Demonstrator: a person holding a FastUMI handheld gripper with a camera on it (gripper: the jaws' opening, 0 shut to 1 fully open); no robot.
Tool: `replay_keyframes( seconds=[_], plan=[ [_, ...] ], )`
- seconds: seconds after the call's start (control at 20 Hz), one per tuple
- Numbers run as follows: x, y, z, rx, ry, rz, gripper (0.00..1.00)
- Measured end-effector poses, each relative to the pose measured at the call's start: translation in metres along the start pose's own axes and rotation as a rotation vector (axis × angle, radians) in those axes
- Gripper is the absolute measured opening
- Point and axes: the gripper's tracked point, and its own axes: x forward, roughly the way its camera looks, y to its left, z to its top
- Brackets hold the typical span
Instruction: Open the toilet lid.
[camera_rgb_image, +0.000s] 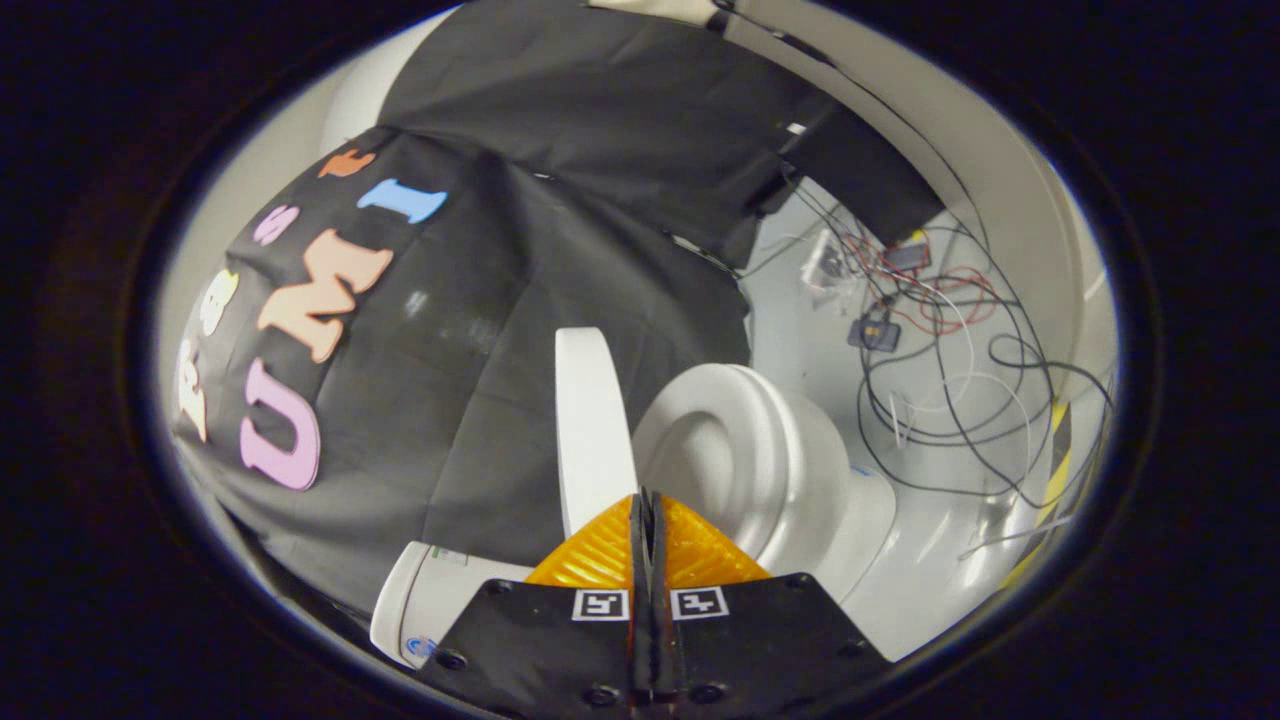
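Your tool (646, 520) is clenched, fingers together on nothing, just short of the toilet lid (590, 420), which stands raised on edge at 12 o'clock, with the seat (735, 465) at 2 o'clock. Push it gently rearward until it rests.

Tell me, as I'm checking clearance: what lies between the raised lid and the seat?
Nothing; gripper view shows a bare gap between lid and seat, shut claw pointing at it.
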Motion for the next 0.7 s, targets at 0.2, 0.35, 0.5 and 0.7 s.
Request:
replay_keyframes(
  seconds=[0.2, 0.35, 0.5, 0.7],
  plan=[
    [-0.010, 0.051, -0.003, -0.126, -0.007, 0.096, 0.01],
    [-0.017, 0.071, -0.007, -0.186, -0.021, 0.133, 0.02],
    [-0.022, 0.090, -0.011, -0.278, -0.022, 0.162, 0.03],
    [-0.030, 0.122, -0.021, -0.419, -0.011, 0.222, 0.06]
  ],
)
